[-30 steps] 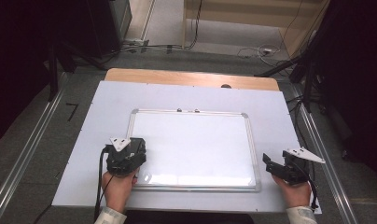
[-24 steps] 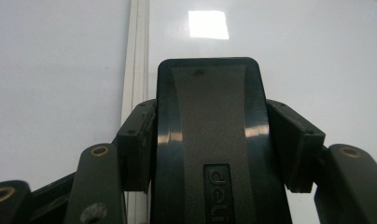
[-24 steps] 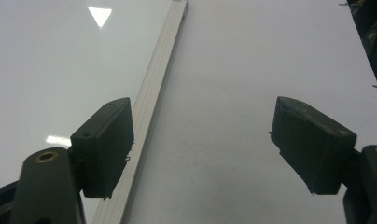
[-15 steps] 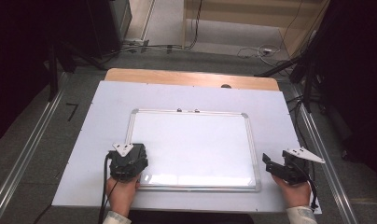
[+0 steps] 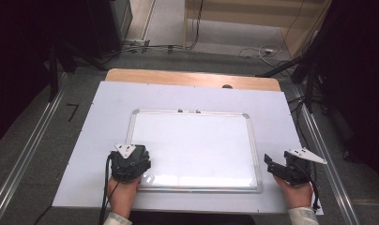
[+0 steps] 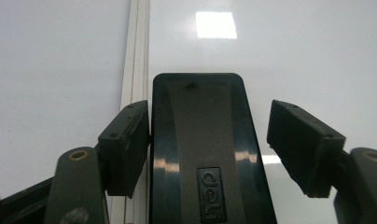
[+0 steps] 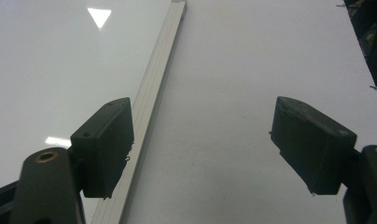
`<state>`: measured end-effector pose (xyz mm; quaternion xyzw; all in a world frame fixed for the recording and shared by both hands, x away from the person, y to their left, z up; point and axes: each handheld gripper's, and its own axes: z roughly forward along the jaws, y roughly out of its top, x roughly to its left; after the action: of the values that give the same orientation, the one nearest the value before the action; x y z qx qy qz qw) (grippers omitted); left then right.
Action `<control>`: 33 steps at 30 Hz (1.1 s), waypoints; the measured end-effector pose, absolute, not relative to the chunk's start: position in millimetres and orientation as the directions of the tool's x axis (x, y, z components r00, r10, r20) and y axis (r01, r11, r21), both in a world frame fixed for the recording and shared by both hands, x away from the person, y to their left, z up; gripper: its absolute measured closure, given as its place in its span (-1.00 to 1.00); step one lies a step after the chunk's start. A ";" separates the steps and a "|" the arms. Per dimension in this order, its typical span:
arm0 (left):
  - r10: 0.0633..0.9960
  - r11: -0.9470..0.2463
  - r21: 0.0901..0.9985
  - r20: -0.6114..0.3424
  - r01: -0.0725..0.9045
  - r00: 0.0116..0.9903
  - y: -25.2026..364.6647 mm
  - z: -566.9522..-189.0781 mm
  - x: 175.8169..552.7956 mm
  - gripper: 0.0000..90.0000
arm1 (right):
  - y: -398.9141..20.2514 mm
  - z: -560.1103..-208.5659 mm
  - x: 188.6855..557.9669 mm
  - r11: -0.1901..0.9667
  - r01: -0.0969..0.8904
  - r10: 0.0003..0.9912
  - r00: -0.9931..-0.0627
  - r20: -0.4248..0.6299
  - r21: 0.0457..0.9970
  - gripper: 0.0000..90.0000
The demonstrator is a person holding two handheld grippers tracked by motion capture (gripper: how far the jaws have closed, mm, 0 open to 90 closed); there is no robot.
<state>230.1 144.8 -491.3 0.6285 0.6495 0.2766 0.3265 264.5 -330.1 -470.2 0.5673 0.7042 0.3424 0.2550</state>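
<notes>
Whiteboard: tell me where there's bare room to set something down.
The whiteboard is bare across its middle and far half, up to the far frame. The table is free beyond it and along both sides. The near left corner is crowded: the left gripper straddles a black eraser.

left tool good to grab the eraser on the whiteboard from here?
Likely yes: the black eraser already lies between the open left tool jaws on the whiteboard, nothing blocking.

right gripper: jaws spread wide, nothing between | whiteboard: left half of frame, pale frame edge running diagonally from top centre to lower left | table surface: right half, white
</notes>
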 end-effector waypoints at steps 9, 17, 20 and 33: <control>0.995 0.052 0.792 -0.096 0.608 0.039 151.5 -477.2 223.0 -0.39 | -330.6 -470.0 264.3 0.122 0.625 0.974 -0.225 0.029 0.771 -0.56; 0.975 0.051 0.807 -0.169 0.589 0.147 168.9 -463.6 223.8 -0.53 | -330.7 -470.4 264.5 0.122 0.625 0.975 -0.222 0.025 0.771 -0.56; 0.971 0.056 0.812 -0.181 0.581 0.159 177.5 -460.7 225.9 -0.53 | -330.4 -470.7 264.5 0.122 0.627 0.975 -0.221 0.025 0.770 -0.56; 0.973 -0.005 0.823 -0.126 0.568 0.192 194.2 -457.2 234.6 -0.56 | -330.6 -471.7 264.3 0.119 0.631 0.977 -0.210 0.021 0.766 -0.56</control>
<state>234.6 194.2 -457.2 0.6617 0.5824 0.2545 0.3977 264.3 -330.6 -471.7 0.5730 0.7020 0.3351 0.2582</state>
